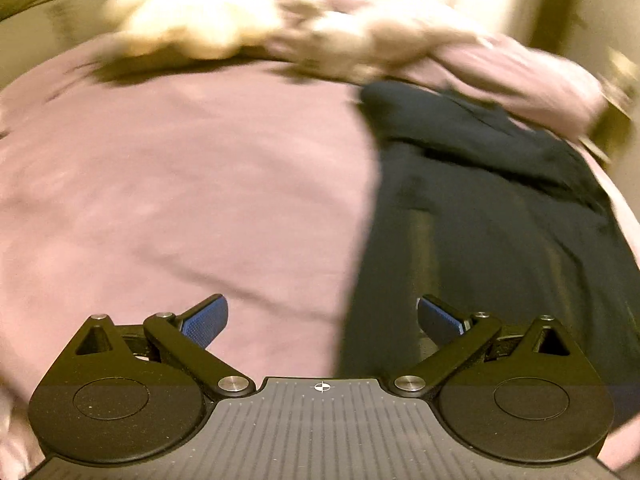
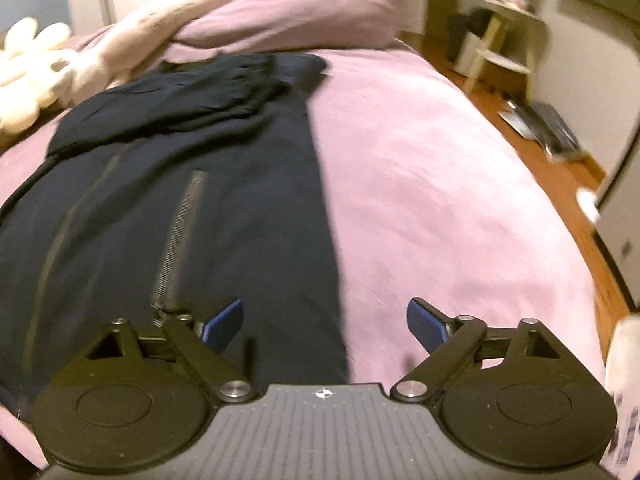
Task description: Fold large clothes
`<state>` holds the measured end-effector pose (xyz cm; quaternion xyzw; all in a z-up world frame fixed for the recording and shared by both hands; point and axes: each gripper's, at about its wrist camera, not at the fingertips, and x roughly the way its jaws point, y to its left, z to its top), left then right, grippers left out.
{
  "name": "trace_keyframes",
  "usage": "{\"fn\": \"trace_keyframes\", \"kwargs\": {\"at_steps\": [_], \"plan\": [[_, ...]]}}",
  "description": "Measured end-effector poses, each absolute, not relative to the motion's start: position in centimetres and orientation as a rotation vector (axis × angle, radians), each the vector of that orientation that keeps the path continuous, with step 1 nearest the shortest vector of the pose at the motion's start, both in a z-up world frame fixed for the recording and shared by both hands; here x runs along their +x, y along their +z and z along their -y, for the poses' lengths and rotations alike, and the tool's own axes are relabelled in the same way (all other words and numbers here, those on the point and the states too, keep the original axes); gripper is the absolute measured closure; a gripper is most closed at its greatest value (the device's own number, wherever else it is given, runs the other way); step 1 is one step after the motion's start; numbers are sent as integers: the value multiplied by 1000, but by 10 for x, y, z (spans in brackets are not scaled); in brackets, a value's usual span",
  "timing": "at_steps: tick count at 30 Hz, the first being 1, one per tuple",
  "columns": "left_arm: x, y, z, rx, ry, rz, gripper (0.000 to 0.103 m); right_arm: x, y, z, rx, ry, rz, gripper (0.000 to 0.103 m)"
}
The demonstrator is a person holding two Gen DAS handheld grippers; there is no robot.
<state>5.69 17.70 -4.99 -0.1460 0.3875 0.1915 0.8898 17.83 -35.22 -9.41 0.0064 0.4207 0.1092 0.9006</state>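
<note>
Both grippers were spread wide and holding nothing. The left gripper (image 1: 322, 322) hung over the spot where the dark jacket (image 1: 480, 208) met the pink bedspread (image 1: 180, 184), and the right gripper (image 2: 325, 322) sat over the jacket's other edge. That jacket (image 2: 180, 184) was laid out lengthwise on the bed (image 2: 440, 168), zipper (image 2: 180, 240) facing up, with its far end bunched up near the pillow (image 2: 304, 12). Cream plush toy (image 2: 28, 64) sat off to the left of it.

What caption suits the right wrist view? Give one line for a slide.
Open right gripper hovers over the right edge of a dark zip jacket on a pink bed.
</note>
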Motion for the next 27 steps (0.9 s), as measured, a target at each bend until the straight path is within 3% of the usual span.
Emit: {"fn": "trace_keyframes", "kwargs": {"at_steps": [6, 9, 11, 16, 18, 21, 23, 25, 27], "plan": [[29, -58, -198, -494, 338, -819, 0, 183, -120, 378, 277, 286, -1004, 9], [35, -77, -198, -629, 250, -861, 1, 185, -131, 388, 370, 292, -1047, 15], [40, -86, -195, -652, 225, -881, 9, 185, -132, 393, 380, 296, -1049, 22], [55, -98, -182, -620, 159, -963, 27, 184, -132, 397, 401, 354, -1082, 57], [61, -99, -179, -598, 120, -988, 32, 186, -133, 398, 424, 363, -1094, 59], [60, -101, -174, -565, 120, -1005, 56, 187, -134, 404, 513, 389, -1108, 63], [54, -100, -179, -606, 101, -989, 57, 186, -137, 408, 548, 403, -1117, 62], [53, -103, -183, -625, 94, -995, 48, 185, -141, 410, 558, 405, -1130, 61], [55, -108, -181, -610, 84, -1029, 47, 186, -142, 408, 555, 411, -1133, 61]]}}
